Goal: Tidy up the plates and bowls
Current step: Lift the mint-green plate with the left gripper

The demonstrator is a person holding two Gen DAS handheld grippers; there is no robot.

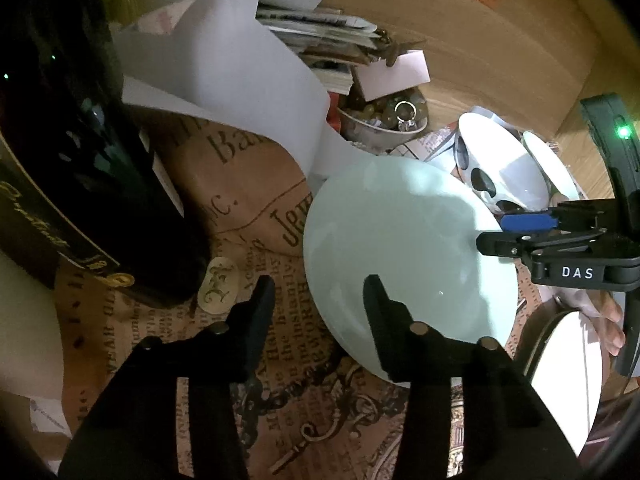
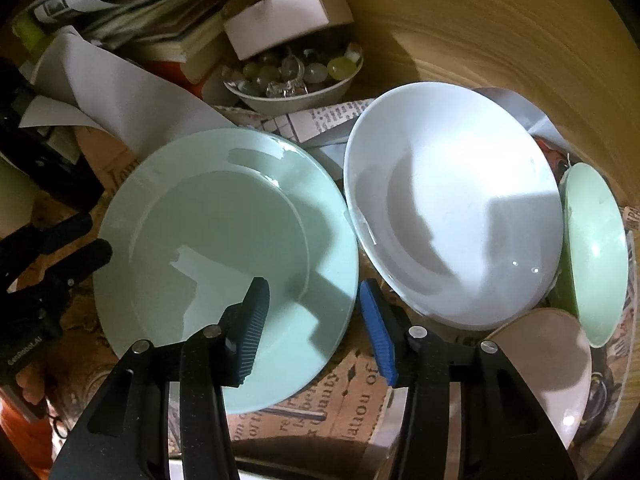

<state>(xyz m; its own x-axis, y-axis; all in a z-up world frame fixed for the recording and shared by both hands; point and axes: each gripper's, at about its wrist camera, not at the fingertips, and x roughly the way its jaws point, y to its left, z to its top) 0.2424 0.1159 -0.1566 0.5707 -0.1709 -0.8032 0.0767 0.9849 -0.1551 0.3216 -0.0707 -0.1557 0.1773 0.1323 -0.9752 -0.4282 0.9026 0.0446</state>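
Observation:
A pale mint plate lies flat on a newsprint-patterned cloth. My left gripper straddles the plate's left rim, one finger over the plate and one outside; the pads stand apart from it. My right gripper, with blue pads, straddles the right rim the same way, without pressing. To the right, a white deep plate leans tilted. A small green bowl stands on edge beside it. A pale pink bowl sits below.
A dark bottle stands close on the left. Curled white paper and stacked magazines crowd the back. A bowl of glass marbles sits behind the plates. A hand holds the right gripper.

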